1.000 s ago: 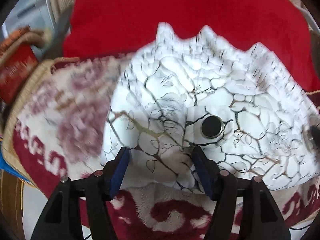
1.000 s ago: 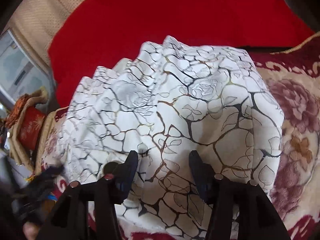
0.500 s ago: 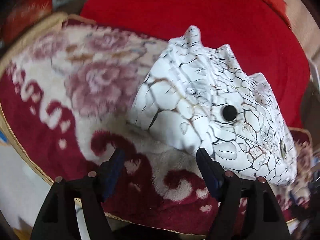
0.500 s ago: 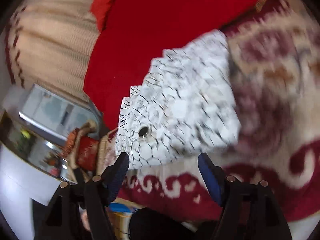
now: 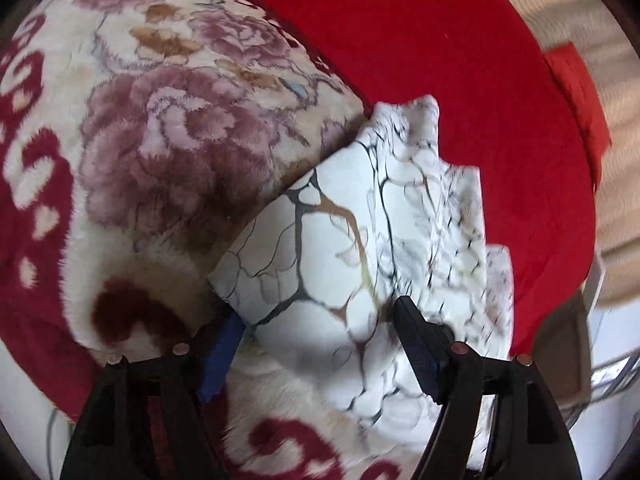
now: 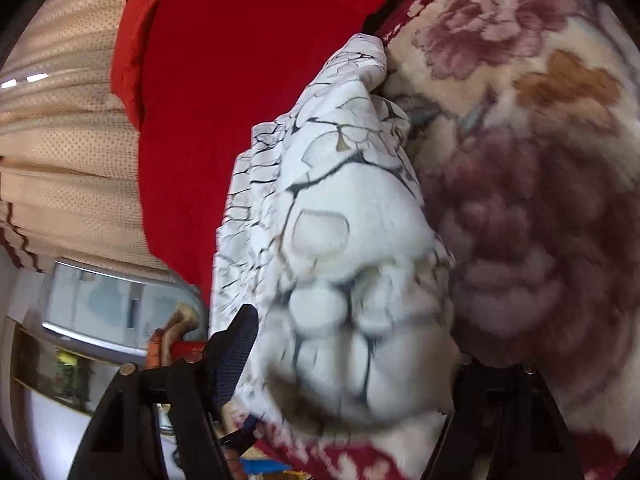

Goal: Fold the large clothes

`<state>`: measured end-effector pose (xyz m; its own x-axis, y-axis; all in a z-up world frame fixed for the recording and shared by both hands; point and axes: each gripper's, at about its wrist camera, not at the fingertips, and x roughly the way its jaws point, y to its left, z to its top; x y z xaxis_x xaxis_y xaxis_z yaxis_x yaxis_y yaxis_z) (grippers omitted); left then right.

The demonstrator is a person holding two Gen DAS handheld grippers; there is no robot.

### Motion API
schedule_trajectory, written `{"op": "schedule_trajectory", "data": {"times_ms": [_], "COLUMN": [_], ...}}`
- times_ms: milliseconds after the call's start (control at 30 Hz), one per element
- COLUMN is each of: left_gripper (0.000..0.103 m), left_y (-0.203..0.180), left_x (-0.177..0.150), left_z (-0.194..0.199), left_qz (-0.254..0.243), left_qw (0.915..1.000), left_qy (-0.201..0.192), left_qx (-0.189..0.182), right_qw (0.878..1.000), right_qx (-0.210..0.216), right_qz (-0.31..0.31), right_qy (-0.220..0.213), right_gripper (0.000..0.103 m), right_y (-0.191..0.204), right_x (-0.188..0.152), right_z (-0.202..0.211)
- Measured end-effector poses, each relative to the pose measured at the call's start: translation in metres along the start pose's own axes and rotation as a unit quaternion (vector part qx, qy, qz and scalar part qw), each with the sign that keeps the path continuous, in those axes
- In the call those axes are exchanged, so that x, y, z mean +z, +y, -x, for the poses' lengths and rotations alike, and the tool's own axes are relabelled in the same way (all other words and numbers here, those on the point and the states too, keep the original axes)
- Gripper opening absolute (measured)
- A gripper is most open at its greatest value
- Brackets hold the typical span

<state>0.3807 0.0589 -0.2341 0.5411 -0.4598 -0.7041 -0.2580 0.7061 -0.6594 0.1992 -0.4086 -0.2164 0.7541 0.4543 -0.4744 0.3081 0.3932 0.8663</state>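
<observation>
In the left wrist view, the left gripper (image 5: 320, 344) filled the near edge at six o'clock. Its jaws had just been closing but stood well apart, with the near corner of the folded white garment (image 5: 360, 264) between them. The blue pad at seven o'clock sat under the cloth's lower edge, and the pad at five o'clock lay against its top face. Whether either pad pressed on the fabric could not be told. The garment, white with a black and gold crackle print, ran from the jaws toward one o'clock in stepped, stacked layers. It lay on a floral blanket (image 5: 160, 152) of cream pile with mauve roses and dark red scrolls, spreading from nine to eleven o'clock. Beyond, from twelve to three o'clock, was a red cloth (image 5: 460, 80), then a beige curtain (image 5: 616, 168) at the far rim.

In the right wrist view, the right gripper (image 6: 344, 360) sat at six o'clock, its jaws also lately closing. The white bundle bulged between them, blurred. The pad at seven o'clock touched its side; the other finger was hidden behind cloth, so the grip was uncertain. The garment stretched toward twelve o'clock, the blanket at two o'clock, the red cloth at eleven.
</observation>
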Motion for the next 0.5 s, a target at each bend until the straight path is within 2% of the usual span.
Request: {"op": "schedule_trajectory", "data": {"times_ms": [33, 67, 167, 300, 433, 500], "left_gripper": [0.054, 0.041, 0.025, 0.018, 0.017, 0.016], "left_y": [0.0, 0.0, -0.006, -0.025, -0.045, -0.045], "left_x": [0.001, 0.002, 0.004, -0.009, -0.032, -0.046], "left_z": [-0.001, -0.002, 0.002, 0.025, 0.051, 0.06], "left_qz": [0.008, 0.01, -0.001, -0.043, -0.09, -0.107], "left_qw": [1.0, 0.9999, 0.9998, 0.9984, 0.9945, 0.9926], "left_qy": [-0.003, -0.001, -0.009, -0.031, -0.044, -0.053], "left_qx": [0.0, -0.004, -0.016, -0.018, -0.031, -0.023], "right_qw": [1.0, 1.0, 1.0, 0.995, 0.989, 0.988], "right_qx": [-0.015, -0.018, -0.017, -0.035, -0.037, -0.037], "right_qz": [0.004, 0.003, 0.004, 0.07, 0.103, 0.108], "right_qy": [-0.006, -0.009, -0.025, -0.06, -0.101, -0.109], "right_gripper": [0.047, 0.042, 0.032, 0.026, 0.024, 0.024], "right_y": [0.001, 0.0, 0.005, 0.031, 0.046, 0.045], "right_x": [0.002, 0.004, 0.009, 0.009, 0.015, 0.01], "right_z": [-0.005, -0.008, -0.006, 0.012, 0.043, 0.059]}}
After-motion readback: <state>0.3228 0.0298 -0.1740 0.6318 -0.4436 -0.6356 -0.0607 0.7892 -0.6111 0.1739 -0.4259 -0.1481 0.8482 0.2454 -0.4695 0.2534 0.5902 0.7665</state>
